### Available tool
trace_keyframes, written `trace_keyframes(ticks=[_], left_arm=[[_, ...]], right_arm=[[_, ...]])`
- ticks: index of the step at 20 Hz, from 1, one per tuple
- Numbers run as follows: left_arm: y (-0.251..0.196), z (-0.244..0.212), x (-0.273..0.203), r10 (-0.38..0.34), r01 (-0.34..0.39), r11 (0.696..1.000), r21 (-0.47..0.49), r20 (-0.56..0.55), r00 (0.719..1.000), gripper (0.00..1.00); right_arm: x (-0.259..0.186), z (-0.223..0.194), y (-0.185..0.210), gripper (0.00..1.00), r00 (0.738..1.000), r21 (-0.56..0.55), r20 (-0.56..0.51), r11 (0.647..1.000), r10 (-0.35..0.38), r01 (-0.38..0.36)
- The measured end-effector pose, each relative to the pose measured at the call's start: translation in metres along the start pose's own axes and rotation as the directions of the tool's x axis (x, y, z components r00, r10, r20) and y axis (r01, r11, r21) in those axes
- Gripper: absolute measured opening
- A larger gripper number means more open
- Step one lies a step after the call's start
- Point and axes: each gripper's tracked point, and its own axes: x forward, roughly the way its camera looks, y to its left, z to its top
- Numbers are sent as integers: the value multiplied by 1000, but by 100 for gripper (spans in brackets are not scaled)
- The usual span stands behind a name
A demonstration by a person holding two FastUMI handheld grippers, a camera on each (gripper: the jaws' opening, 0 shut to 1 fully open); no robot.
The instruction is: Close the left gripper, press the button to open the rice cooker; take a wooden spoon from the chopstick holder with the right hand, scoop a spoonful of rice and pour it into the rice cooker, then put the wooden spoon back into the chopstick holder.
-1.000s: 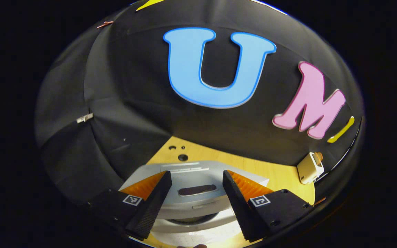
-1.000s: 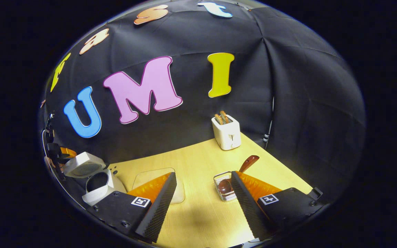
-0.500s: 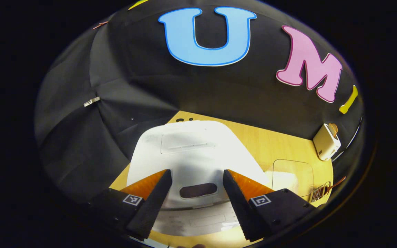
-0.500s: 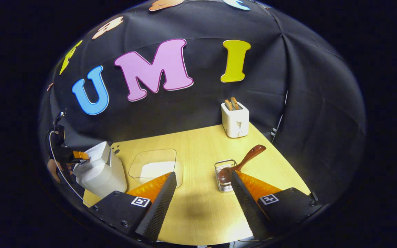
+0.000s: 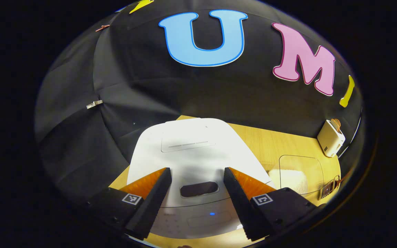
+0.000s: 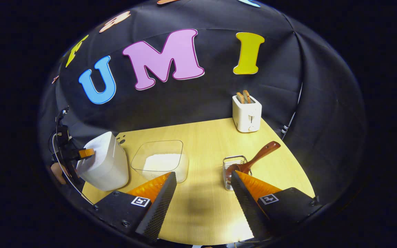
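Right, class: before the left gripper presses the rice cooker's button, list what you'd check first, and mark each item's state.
1. Left gripper shut for pressing: not ok, fingers apart.
2. Rice cooker lid down: ok.
3. Left gripper lined up over the cooker's front: ok; which part is the button, cannot tell.
4. Wooden spoon in the chopstick holder: ok.
5. Right gripper open and holding nothing: ok.
6. Rice in the clear container: ok.

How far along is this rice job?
Nothing looks done: the white rice cooker has its lid down. In hand: the left gripper hovers open over it. The wooden spoon sits in the wire chopstick holder, rice in the clear tub; the right gripper is open. Pressing, scooping, pouring remain.
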Motion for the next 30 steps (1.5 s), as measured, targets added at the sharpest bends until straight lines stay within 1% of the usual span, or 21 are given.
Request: trace_keyframes(ticks=[3, 6, 8, 9, 11, 13, 15, 18, 20, 23, 24, 26, 27, 28, 30], left_arm=[[-1, 2, -1, 2, -2, 1000, 5, 11, 1000, 100], [0, 4, 1, -8, 7, 1000, 27, 31, 999, 100], [0, 5, -1, -11, 11, 1000, 11, 25, 1000, 99], [1, 10, -4, -7, 7, 1000, 0, 38, 999, 99], [-3, 22, -11, -36, 38, 999, -28, 75, 997, 96], [-6, 36, -23, -52, 56, 998, -33, 119, 992, 97], [-9, 57, -40, -68, 72, 997, -15, 193, 979, 97], [-19, 88, -77, -101, 100, 995, 18, 291, 951, 96], [-24, 105, -102, -115, 119, 993, 9, 335, 935, 96], [-36, 130, -141, -156, 167, 986, 9, 418, 895, 96], [-37, 132, -153, -160, 172, 985, 11, 433, 887, 96], [-46, 119, -169, -173, 195, 981, -10, 412, 895, 96], [-50, 112, -178, -184, 209, 978, -16, 415, 891, 96], [-56, 107, -184, -194, 222, 975, -16, 428, 883, 95], [-65, 92, -194, -227, 246, 969, 14, 440, 869, 95]], right_arm=[[5, 0, 11, 98, 1000, -3, -3, 1000, 20, -20], [8, 2, 17, 98, 1000, -1, 0, 1000, 20, -20], [8, 6, 20, 98, 1000, 10, 9, 1000, 19, -19], [9, 8, 24, 98, 1000, 15, 13, 1000, 22, -22], [9, 14, 29, 98, 999, 11, 24, 1000, 26, -27], [11, 21, 36, 98, 999, 5, 38, 999, 37, -37], [12, 28, 42, 98, 997, 2, 52, 999, 49, -49], [13, 44, 50, 98, 994, 6, 86, 998, 61, -62], [12, 57, 54, 98, 991, 12, 115, 998, 67, -69], [5, 81, 60, 98, 980, 11, 181, 997, 79, -82], [1, 87, 63, 98, 976, 1, 203, 996, 85, -87], [-9, 94, 63, 98, 969, -7, 235, 997, 79, -80], [-15, 96, 67, 98, 966, -6, 245, 997, 81, -82], [-21, 95, 69, 98, 965, -9, 249, 997, 79, -80], [-34, 88, 68, 98, 965, -4, 256, 999, 51, -51]])
